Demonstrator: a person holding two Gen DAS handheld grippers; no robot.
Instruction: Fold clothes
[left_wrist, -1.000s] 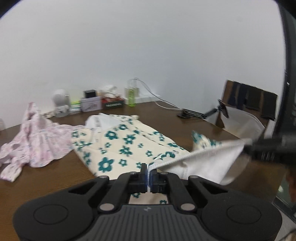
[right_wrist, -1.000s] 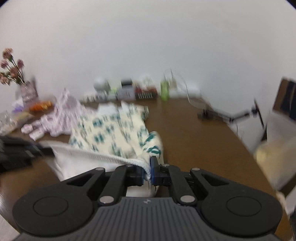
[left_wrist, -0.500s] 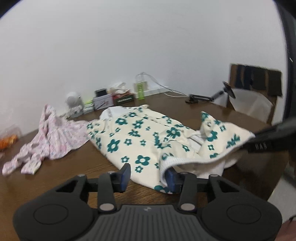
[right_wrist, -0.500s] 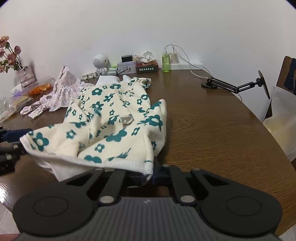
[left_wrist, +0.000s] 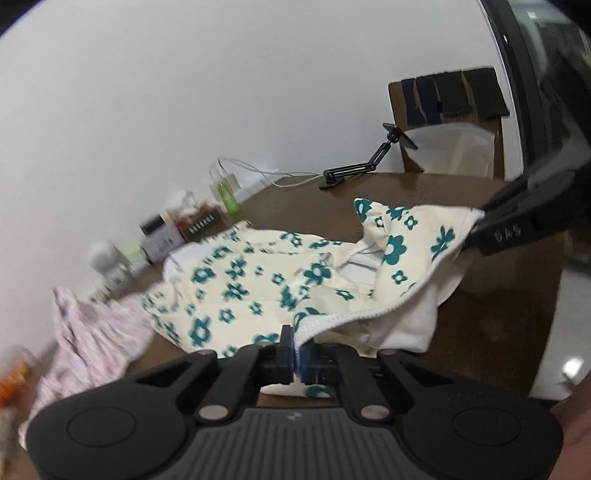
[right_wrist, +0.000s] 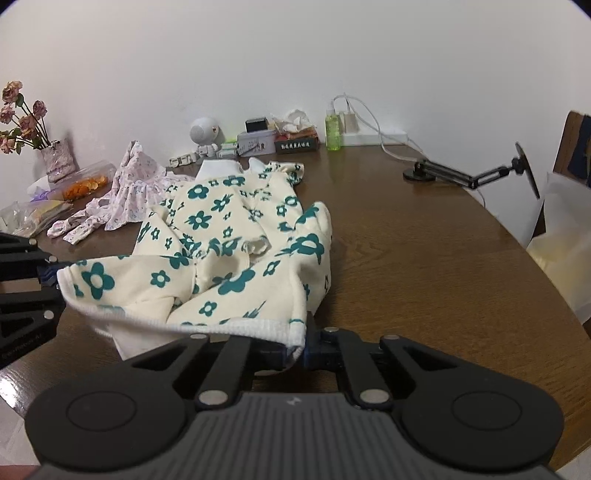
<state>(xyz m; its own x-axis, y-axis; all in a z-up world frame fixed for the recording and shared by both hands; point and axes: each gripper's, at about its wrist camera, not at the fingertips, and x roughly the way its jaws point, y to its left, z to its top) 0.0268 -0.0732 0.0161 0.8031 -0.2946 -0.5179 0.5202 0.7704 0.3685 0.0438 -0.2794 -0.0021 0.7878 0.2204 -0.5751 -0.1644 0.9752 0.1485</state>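
A cream garment with teal flowers (right_wrist: 221, 236) lies on the brown table (right_wrist: 424, 251), its near hem lifted. It also shows in the left wrist view (left_wrist: 258, 280). My left gripper (left_wrist: 296, 356) is shut on the ribbed white hem at its left corner. My right gripper (right_wrist: 301, 352) is shut on the hem's right corner. Each gripper shows in the other's view: the right one (left_wrist: 480, 218) at the far right, the left one (right_wrist: 51, 273) at the far left. The hem hangs stretched between them just above the table.
A pink floral garment (right_wrist: 125, 192) lies at the back left. Along the wall stand a vase of dried flowers (right_wrist: 55, 158), a white toy robot (right_wrist: 205, 134), small boxes (right_wrist: 258, 142) and a green bottle (right_wrist: 332, 133). A black phone arm (right_wrist: 469, 175) and a chair (left_wrist: 454, 125) are at the right.
My left gripper, open half a second ago, has shut on the hem again. The left view has tilted. The right gripper has kept hold of its corner.
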